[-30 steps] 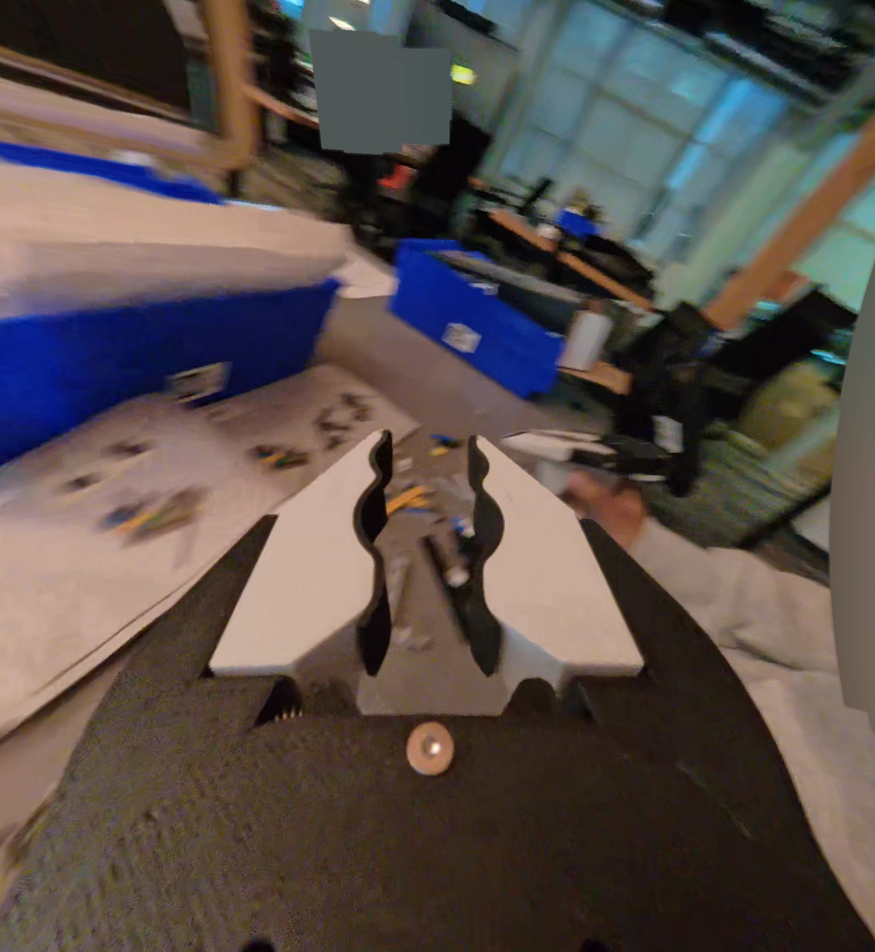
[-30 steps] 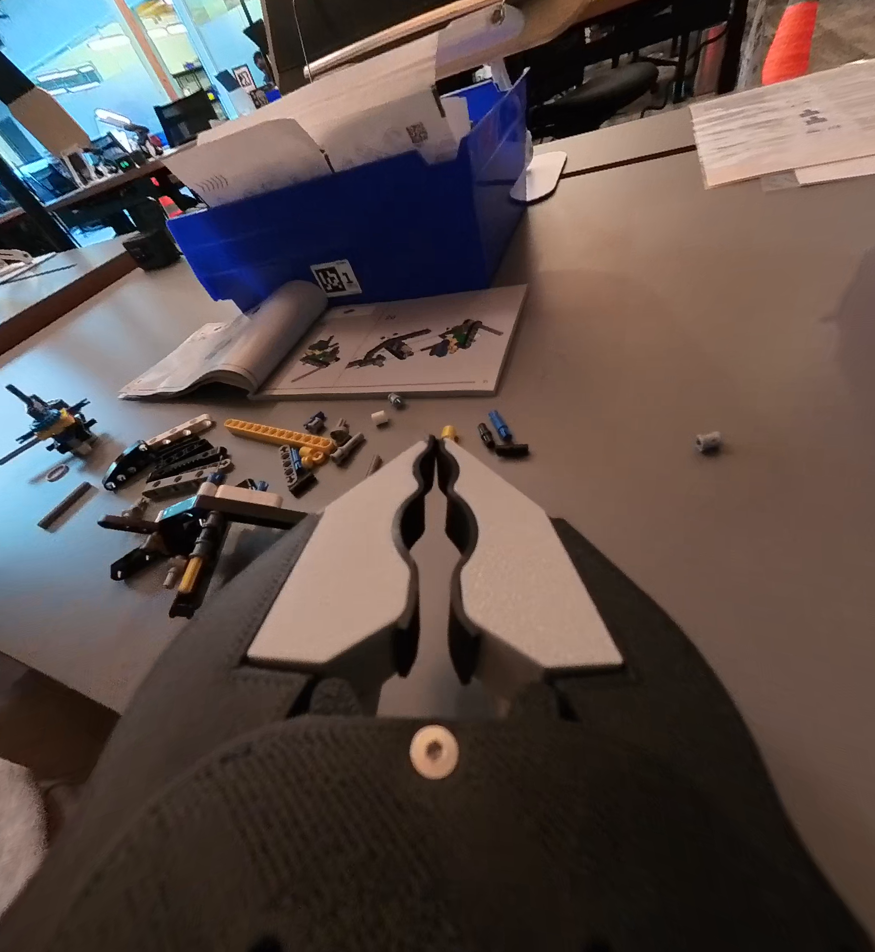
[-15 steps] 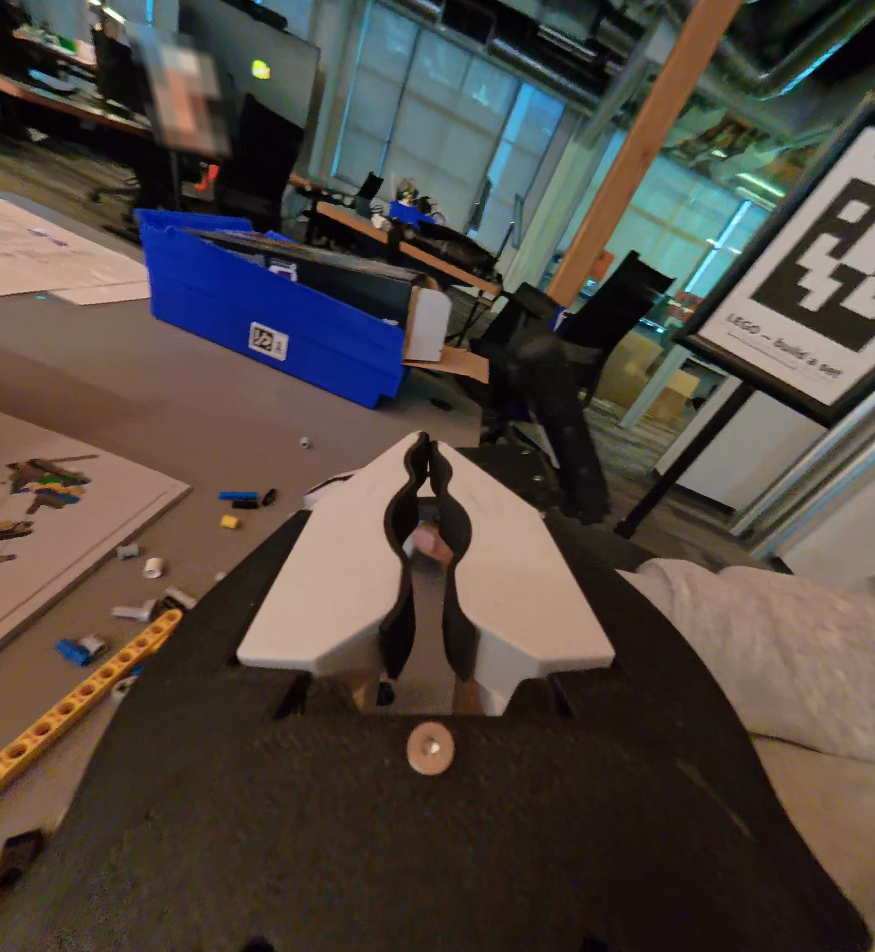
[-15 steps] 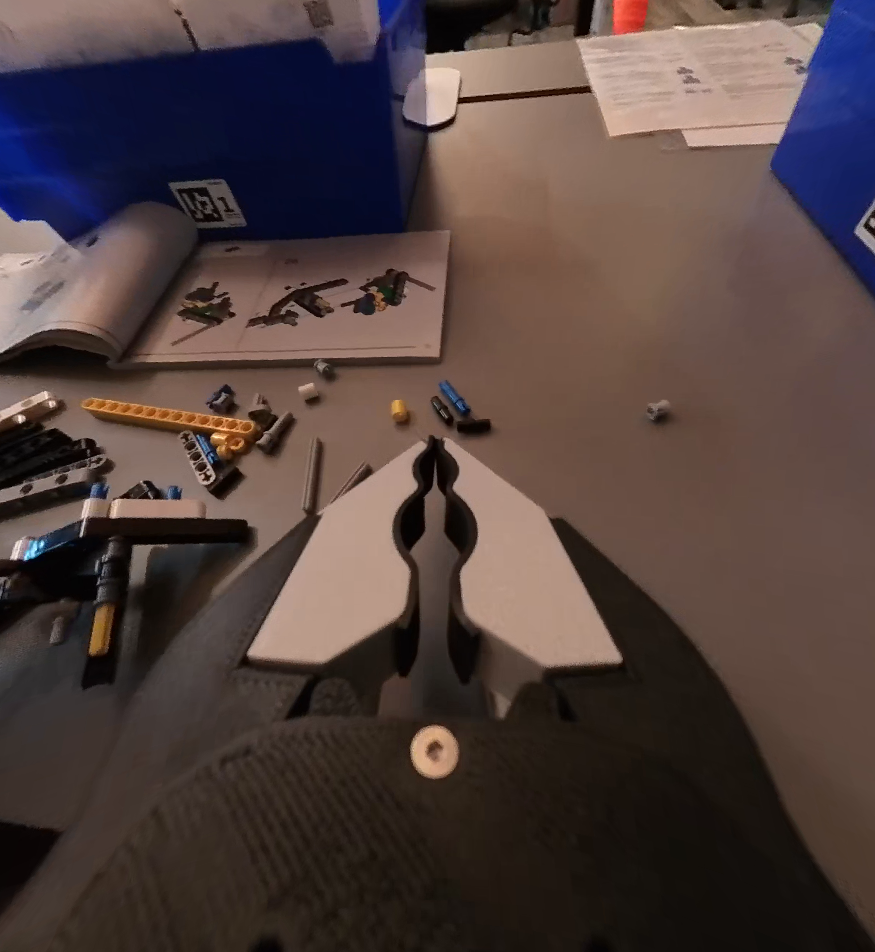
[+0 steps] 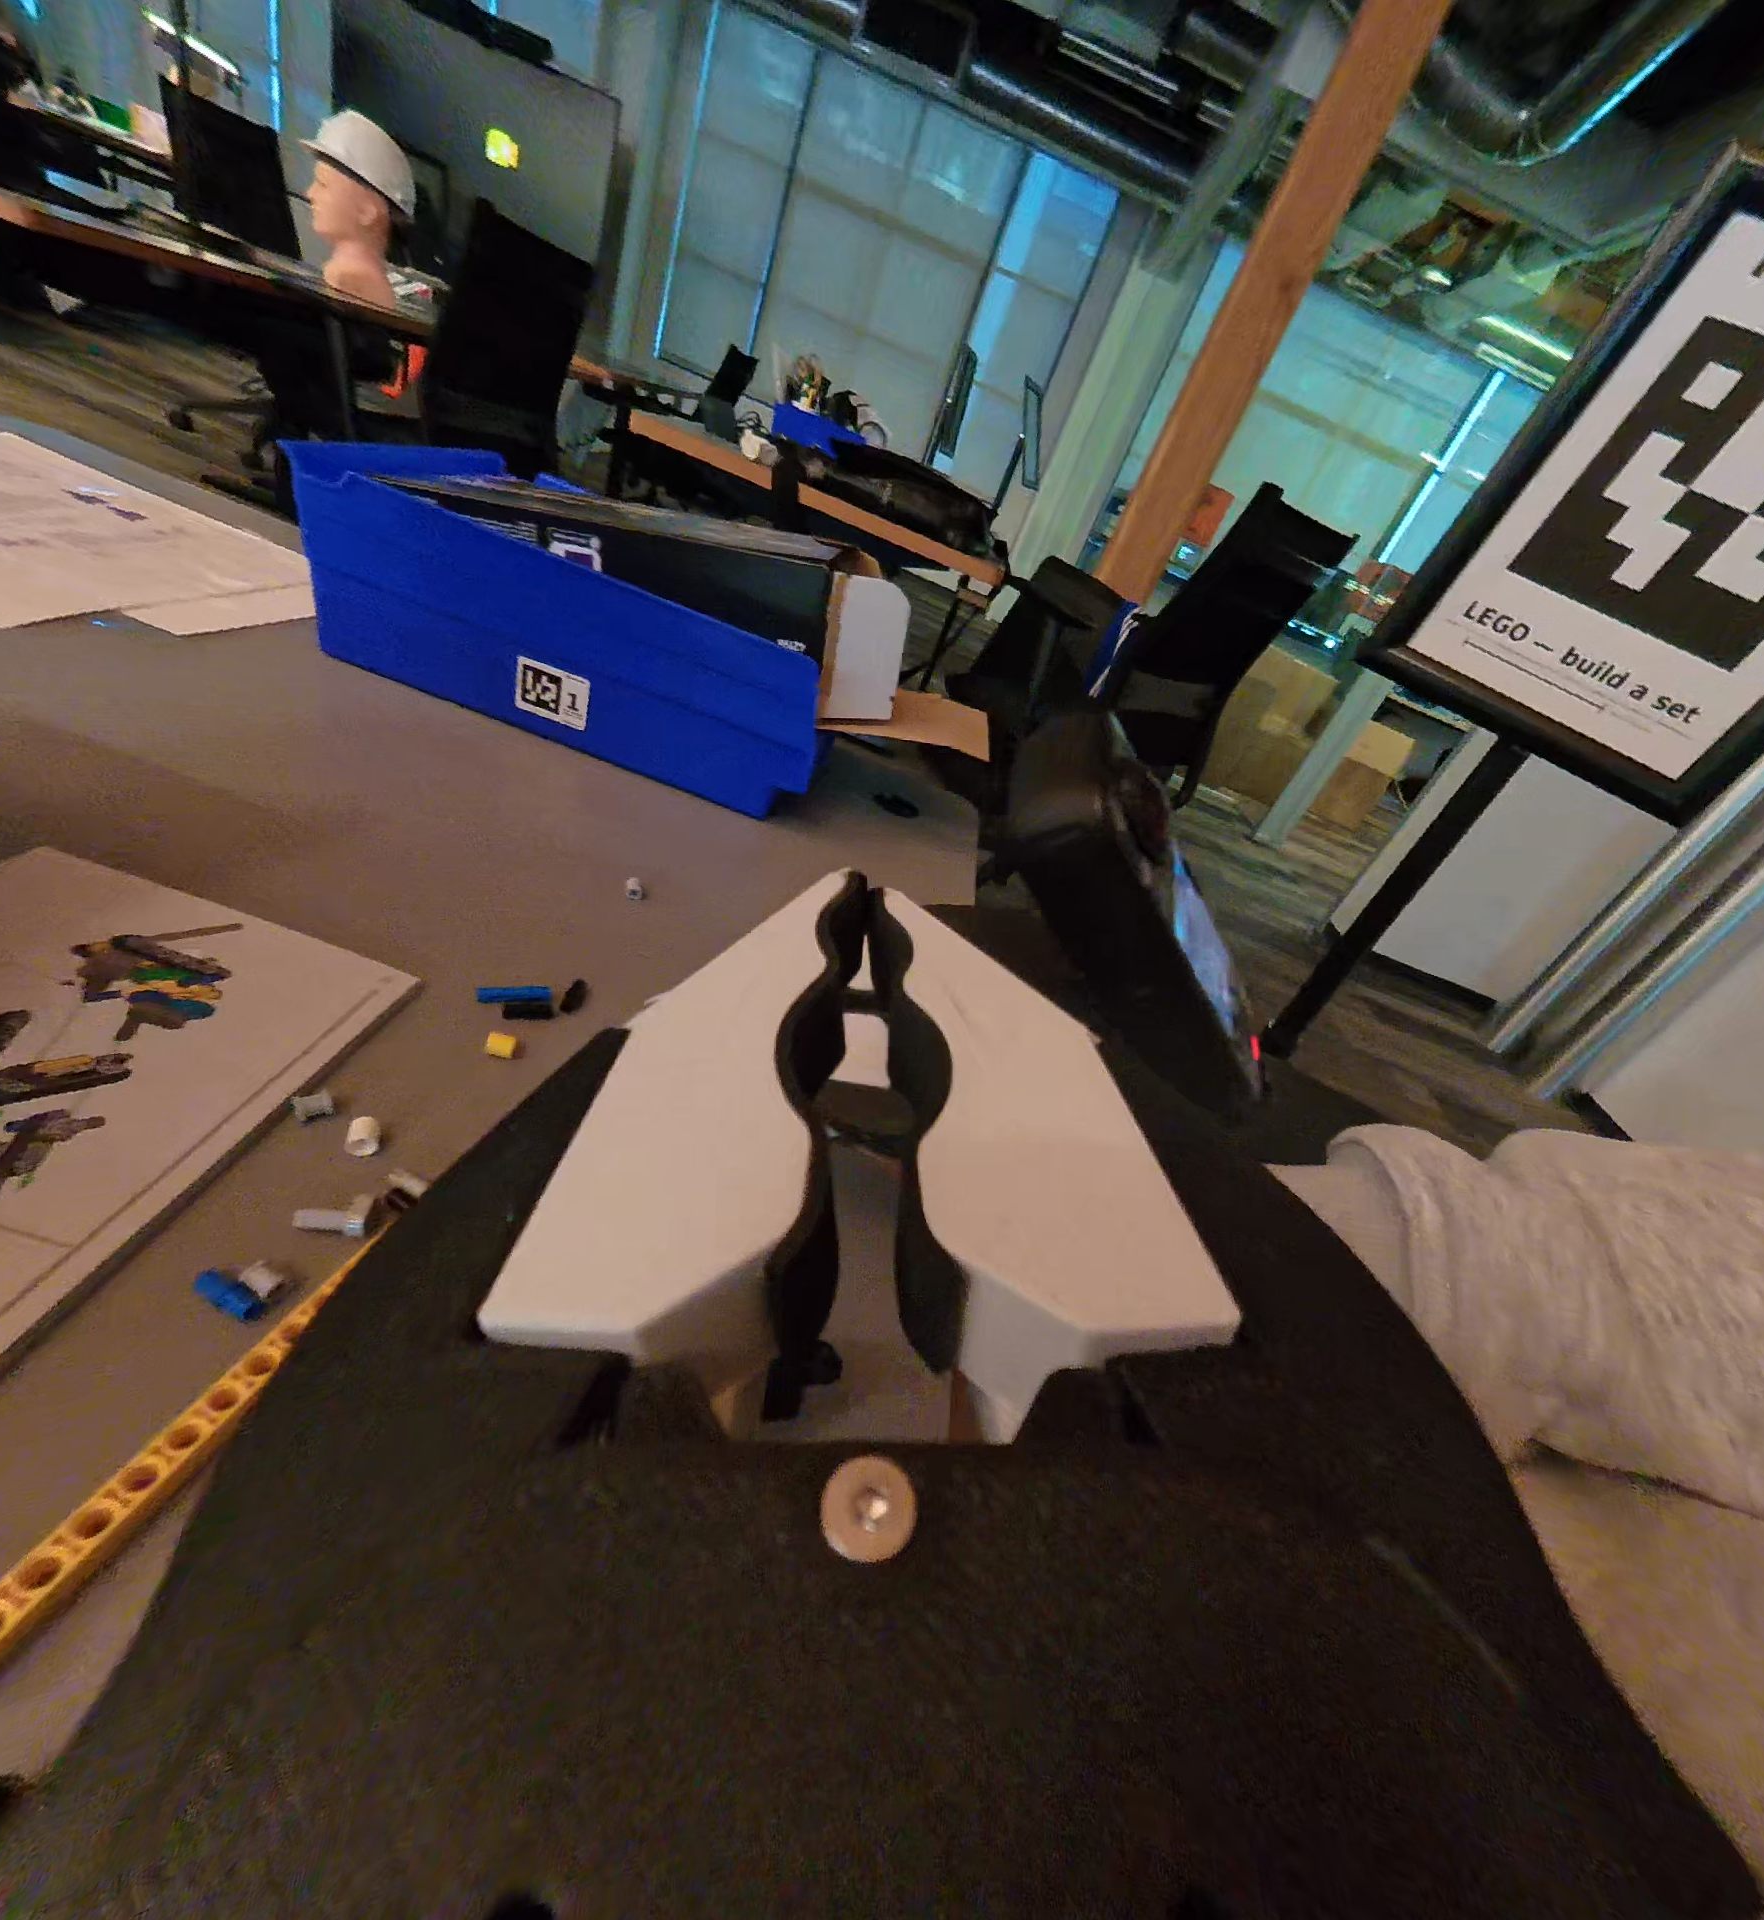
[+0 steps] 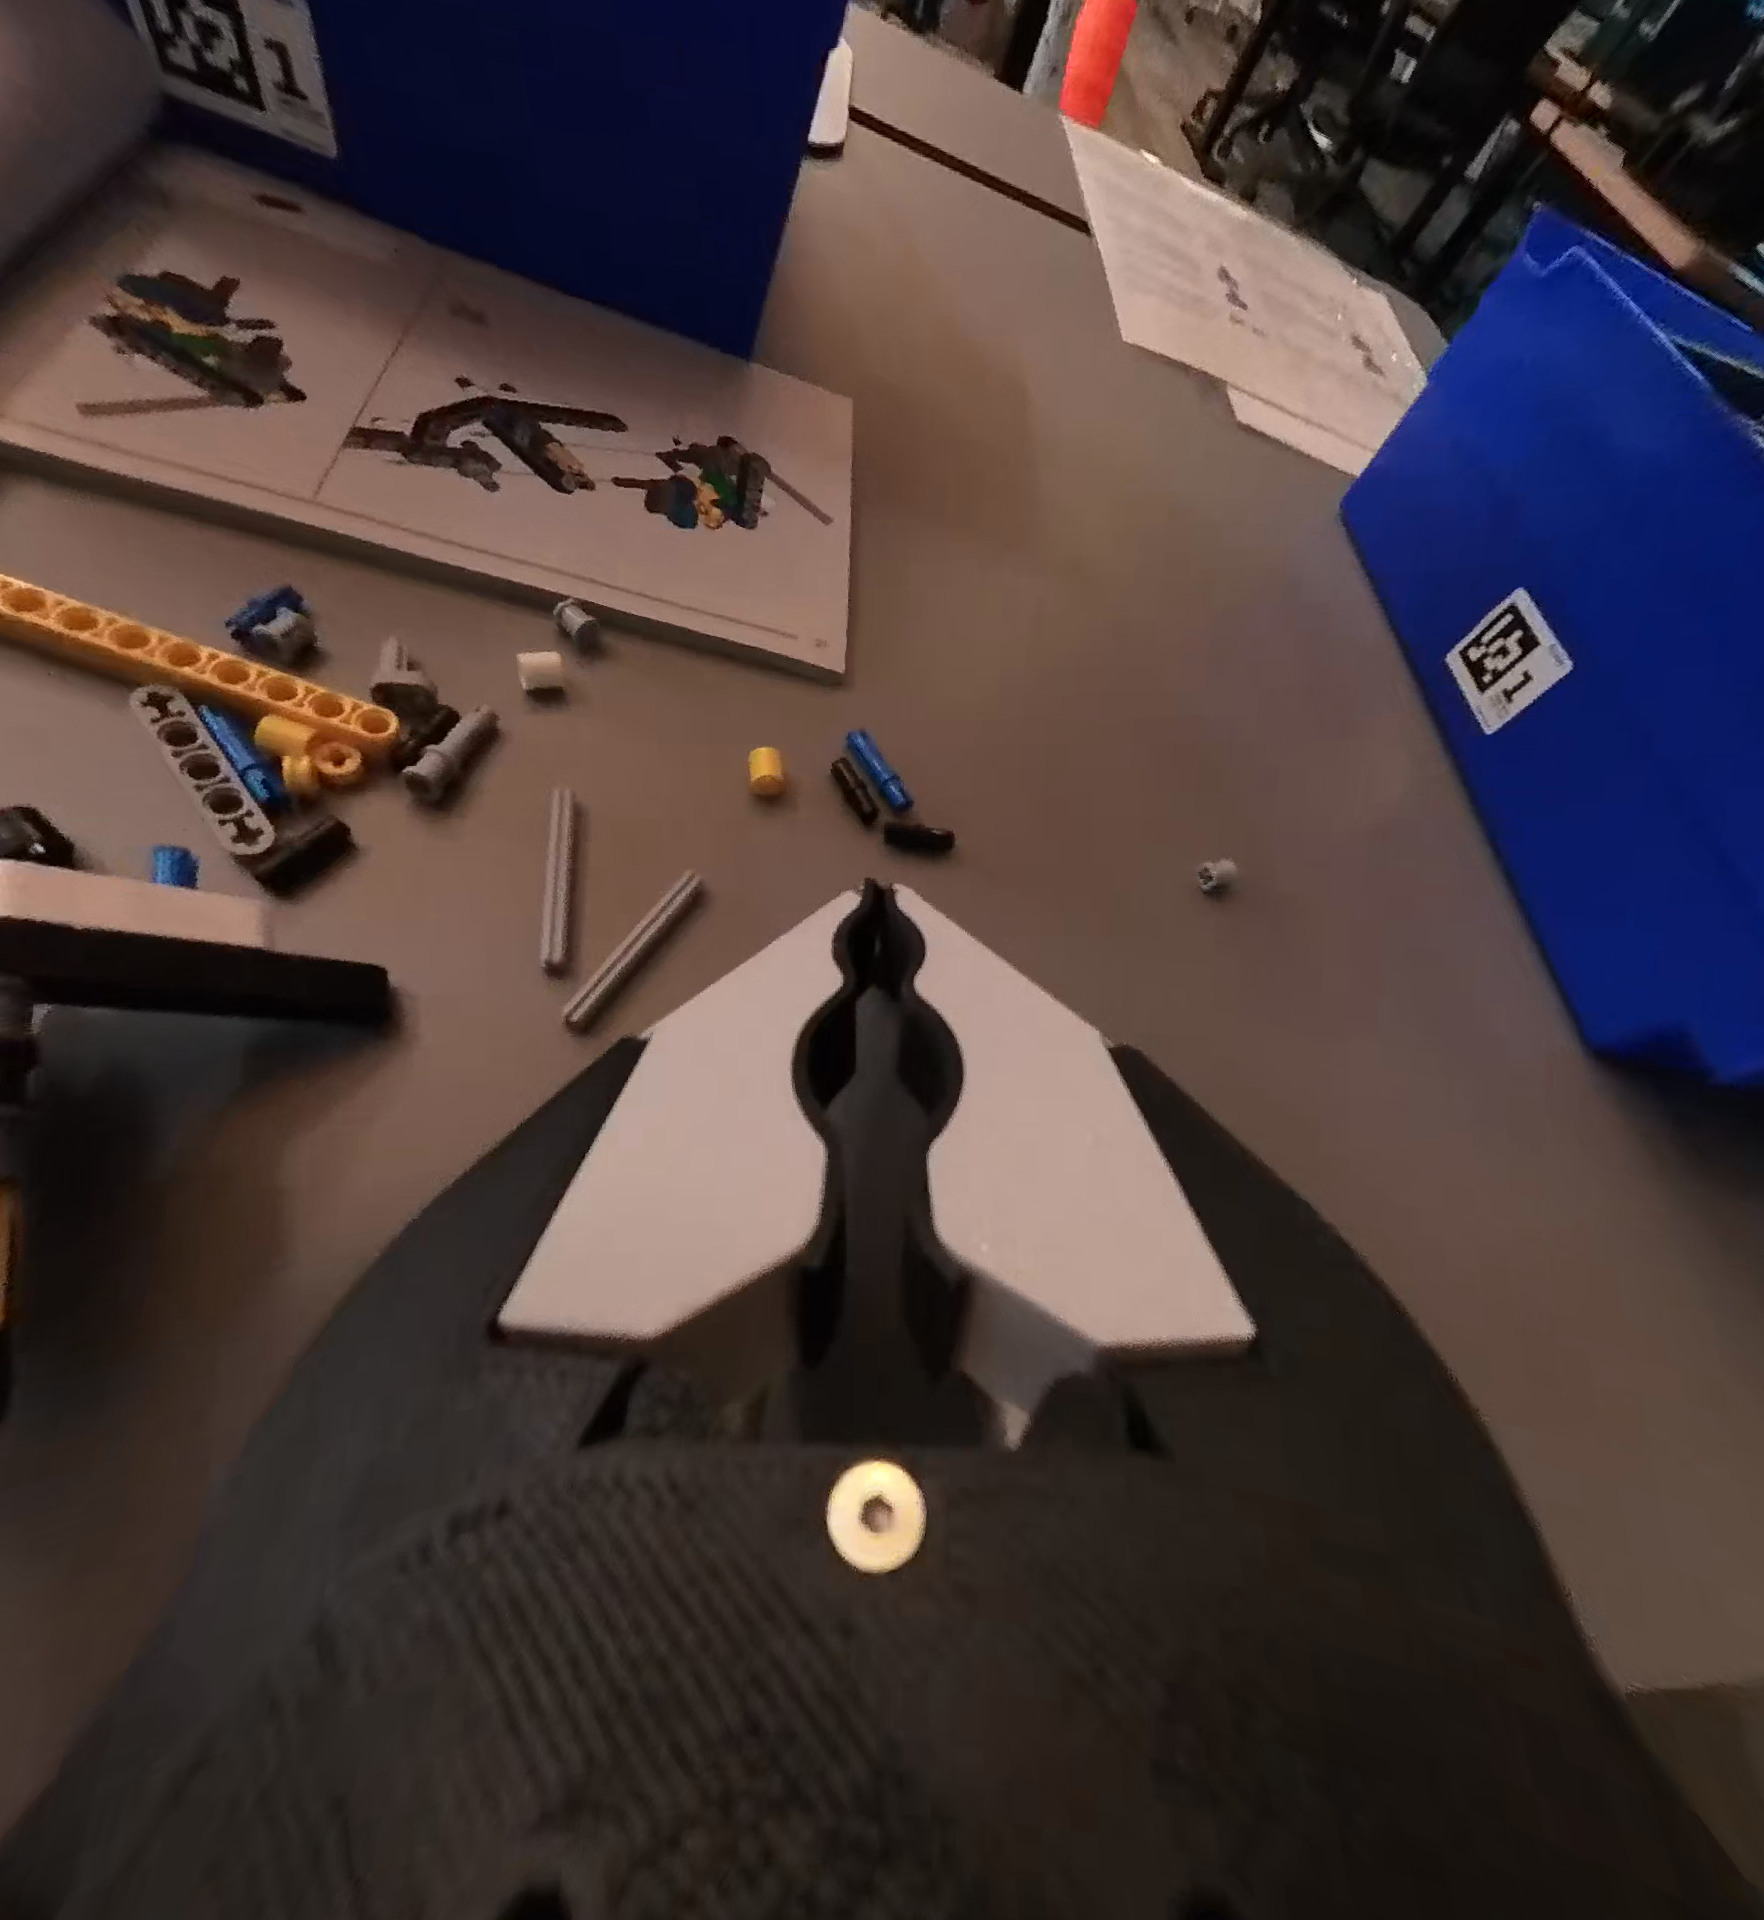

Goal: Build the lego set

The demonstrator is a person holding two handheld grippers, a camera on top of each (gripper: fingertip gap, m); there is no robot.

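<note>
Loose lego pieces lie on the grey table (image 6: 1117, 644): a long yellow beam (image 6: 161, 655), two grey axles (image 6: 558, 878), a yellow bush (image 6: 769, 772), a blue pin (image 6: 878, 769), black pins (image 6: 917, 834) and a small grey piece (image 6: 1216, 875). A partly built black, white and yellow assembly (image 6: 130, 971) sits at the left edge. My right gripper (image 6: 873, 894) is shut and empty, low over the table just short of the black pins. My left gripper (image 5: 862, 894) is shut and empty, above the table's near edge. The yellow beam (image 5: 130, 1496) and the blue pin (image 5: 512, 994) also show in the left wrist view.
An open instruction booklet (image 6: 587, 488) lies behind the pieces. One blue bin (image 6: 566, 156) stands behind it, another (image 6: 1636, 727) at the right. Loose paper sheets (image 6: 1242, 270) lie at the back. In the left wrist view are a black device (image 5: 1117, 883), a framed sign (image 5: 1636, 499) and a grey sleeve (image 5: 1584, 1299). The left gripper's tips are roughly 15 centimeters from the right gripper's. The right tips stand about 4 centimeters off the yellow bush (image 6: 769, 772). Look for it in the left wrist view (image 5: 501, 1041) too. To the blue pin (image 6: 878, 769): right tips about 5 centimeters, left tips about 20 centimeters. From either gripper's tips it is about 15 centimeters to the yellow beam (image 5: 130, 1496).
My left gripper went from open to shut and swung right, away from the booklet. My right gripper stayed shut and came down closer to the loose pieces.
</note>
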